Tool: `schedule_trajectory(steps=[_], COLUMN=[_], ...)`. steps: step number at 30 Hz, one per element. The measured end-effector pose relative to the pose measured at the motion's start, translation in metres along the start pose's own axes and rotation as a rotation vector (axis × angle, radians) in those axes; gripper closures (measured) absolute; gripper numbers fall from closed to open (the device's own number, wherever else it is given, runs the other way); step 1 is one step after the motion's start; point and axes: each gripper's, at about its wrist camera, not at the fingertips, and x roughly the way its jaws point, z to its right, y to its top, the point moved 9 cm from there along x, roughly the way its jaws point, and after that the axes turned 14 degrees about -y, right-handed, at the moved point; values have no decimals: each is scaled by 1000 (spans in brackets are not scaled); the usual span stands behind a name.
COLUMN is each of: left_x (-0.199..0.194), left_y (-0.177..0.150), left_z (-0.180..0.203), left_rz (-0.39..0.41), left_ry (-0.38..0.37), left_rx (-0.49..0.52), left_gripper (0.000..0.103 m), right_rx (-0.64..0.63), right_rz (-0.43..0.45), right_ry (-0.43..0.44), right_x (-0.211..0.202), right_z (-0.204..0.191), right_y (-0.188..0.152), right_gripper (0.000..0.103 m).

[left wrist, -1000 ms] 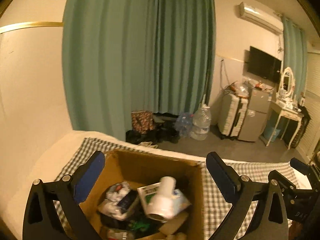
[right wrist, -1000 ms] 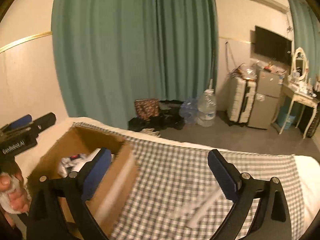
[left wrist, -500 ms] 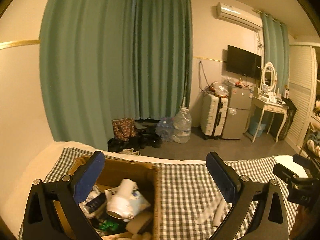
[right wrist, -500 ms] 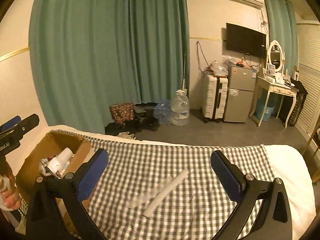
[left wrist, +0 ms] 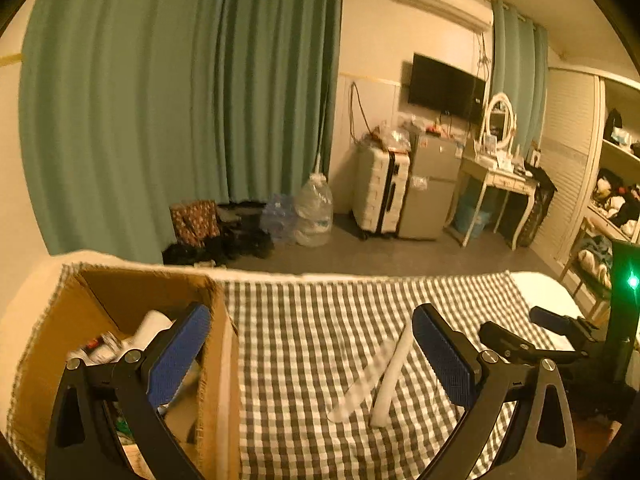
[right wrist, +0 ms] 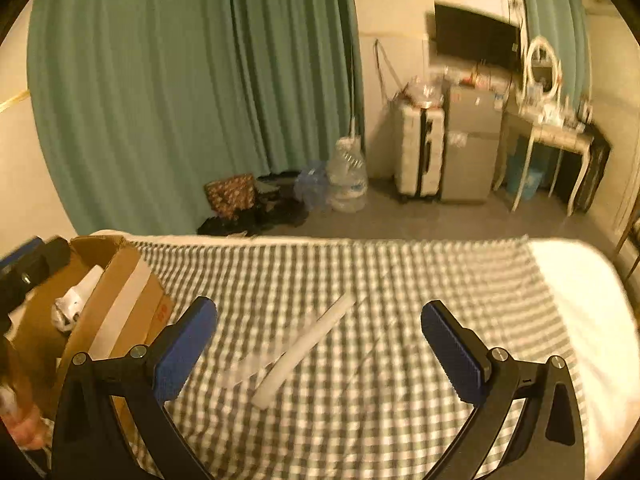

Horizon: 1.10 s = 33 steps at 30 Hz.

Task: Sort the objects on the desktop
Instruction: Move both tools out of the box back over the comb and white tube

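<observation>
A white tube [left wrist: 393, 376] [right wrist: 306, 350] lies slanted on the checked cloth [left wrist: 304, 332] [right wrist: 420, 280], with a flatter translucent strip [left wrist: 362, 384] [right wrist: 256, 364] beside it on its left. A cardboard box [left wrist: 120, 284] [right wrist: 116, 280] holding a white bottle [left wrist: 150, 326] and other small items stands at the cloth's left end. My left gripper [left wrist: 310, 354] is open over the box's right wall and the cloth. My right gripper [right wrist: 318, 344] is open, hovering above the tube, and shows at the right edge of the left wrist view.
The cloth covers a bed whose white sheet [right wrist: 580, 280] shows at the right. A hand [right wrist: 16, 412] holds the left tool at the lower left. Beyond the bed are green curtains [left wrist: 180, 100], water jugs [left wrist: 314, 216], a suitcase [left wrist: 380, 196], a small fridge [left wrist: 430, 184] and a dressing table [left wrist: 500, 176].
Both grippers have swung right, away from the box. The box has slid to the left of both views and the tube has come between the right gripper's fingers. Both stayed open.
</observation>
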Motion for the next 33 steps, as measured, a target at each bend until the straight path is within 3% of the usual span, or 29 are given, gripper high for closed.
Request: schedule_trajectory(steps=[7, 9, 13, 16, 28, 33], left_x=[18, 24, 46, 66, 110, 120], left_y=[-11, -13, -23, -32, -77, -93], left_z=[7, 12, 19, 23, 5, -4], left_rz=[1, -5, -51, -88, -248, -289], left_ry=[-22, -17, -31, -54, -21, -25], left_rx=[10, 42, 71, 61, 31, 9], left_gripper=[2, 12, 37, 41, 41, 41], right_rx=[-53, -52, -72, -86, -143, -208], right_rz=[-66, -93, -140, -178, -285, -332], right_ry=[-30, -24, -16, 7, 50, 3], right_x=[33, 41, 53, 60, 98, 121], right_z=[-6, -7, -16, -26, -59, -65], right_y=[-26, -33, -52, -67, -113, -147], right_gripper=[4, 11, 15, 21, 26, 31])
